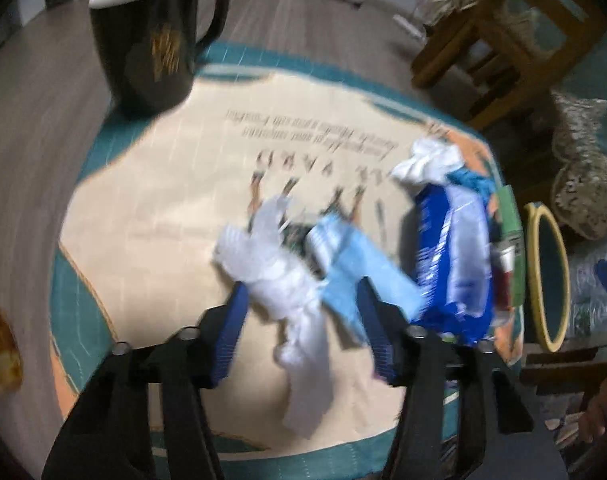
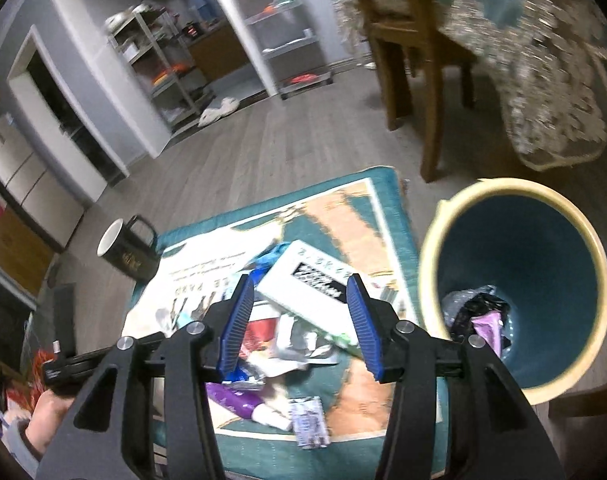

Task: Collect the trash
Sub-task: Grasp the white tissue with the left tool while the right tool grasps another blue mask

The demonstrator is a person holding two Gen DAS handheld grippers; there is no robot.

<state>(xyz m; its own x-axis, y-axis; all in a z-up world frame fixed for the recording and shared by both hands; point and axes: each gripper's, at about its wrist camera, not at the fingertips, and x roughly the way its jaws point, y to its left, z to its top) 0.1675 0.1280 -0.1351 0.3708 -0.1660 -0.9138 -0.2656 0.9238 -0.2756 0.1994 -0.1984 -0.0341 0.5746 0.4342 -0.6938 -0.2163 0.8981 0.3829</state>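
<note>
In the left wrist view my left gripper (image 1: 301,300) is open just above a crumpled white plastic wrapper (image 1: 287,284) and a light blue wrapper (image 1: 355,272) on the printed mat (image 1: 163,216). A blue and white snack bag (image 1: 451,256) and white tissue (image 1: 427,160) lie to the right. In the right wrist view my right gripper (image 2: 303,304) is open and empty above a pile of trash: a white box (image 2: 307,288), silver foil (image 2: 299,348), a purple tube (image 2: 239,398) and a small packet (image 2: 309,420). The blue bin (image 2: 515,280) stands to the right with some trash inside.
A black mug (image 1: 155,36) stands at the mat's far left corner, also in the right wrist view (image 2: 129,250). Wooden chairs (image 2: 419,80) and a lace cloth (image 2: 551,80) are behind the bin. The bin rim (image 1: 547,276) shows right of the mat. Shelves stand far back.
</note>
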